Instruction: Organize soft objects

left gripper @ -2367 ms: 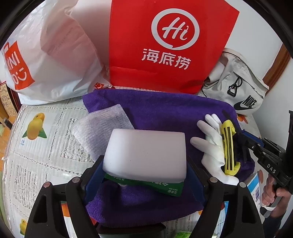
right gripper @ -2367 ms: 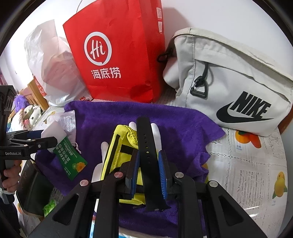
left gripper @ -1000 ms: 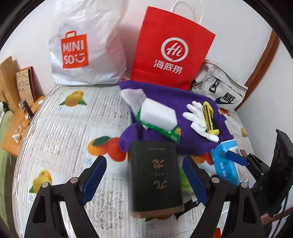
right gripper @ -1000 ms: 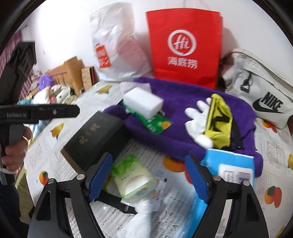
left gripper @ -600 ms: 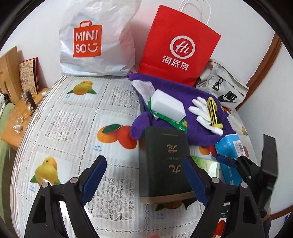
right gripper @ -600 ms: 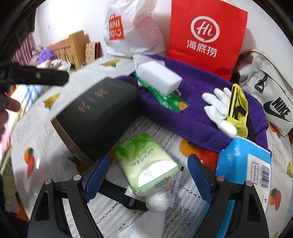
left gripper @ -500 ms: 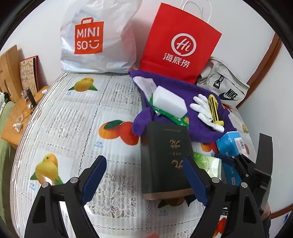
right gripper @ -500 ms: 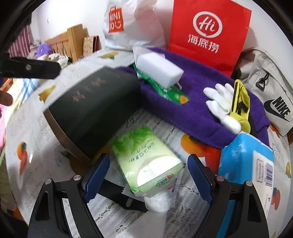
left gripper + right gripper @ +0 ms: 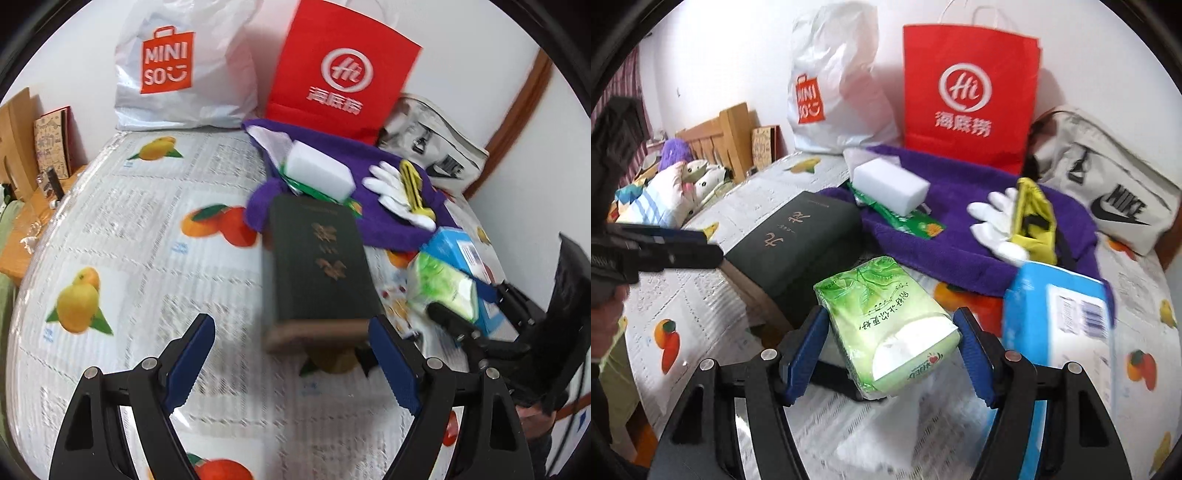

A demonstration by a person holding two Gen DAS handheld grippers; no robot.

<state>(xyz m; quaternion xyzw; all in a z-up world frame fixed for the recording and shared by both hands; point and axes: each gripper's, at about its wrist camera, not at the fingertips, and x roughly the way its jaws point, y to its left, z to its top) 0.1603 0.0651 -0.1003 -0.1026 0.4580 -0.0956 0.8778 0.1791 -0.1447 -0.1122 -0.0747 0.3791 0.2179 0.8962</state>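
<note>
In the right wrist view my right gripper (image 9: 890, 350) is closing its jaws on a green tissue pack (image 9: 882, 317); both blue pads (image 9: 807, 350) meet its sides. The same pack (image 9: 439, 288) shows at the right of the left wrist view. My left gripper (image 9: 291, 356) is open with nothing between its fingers, just short of the near end of a dark green book (image 9: 317, 266). A purple towel (image 9: 960, 229) behind carries a white sponge (image 9: 890, 188), a white glove (image 9: 993, 225) and a yellow pouch (image 9: 1034, 214).
A blue tissue box (image 9: 1060, 317) lies right of the pack. A red paper bag (image 9: 967, 96), a white Miniso bag (image 9: 834, 92) and a grey Nike bag (image 9: 1108, 184) line the wall. The fruit-print tablecloth (image 9: 129, 240) is bare on the left. Plush toys (image 9: 676, 177) lie beyond the table.
The right jaws have narrowed onto the green tissue pack, which now fills the gap. The left gripper has shifted left; the book now sits toward its right finger.
</note>
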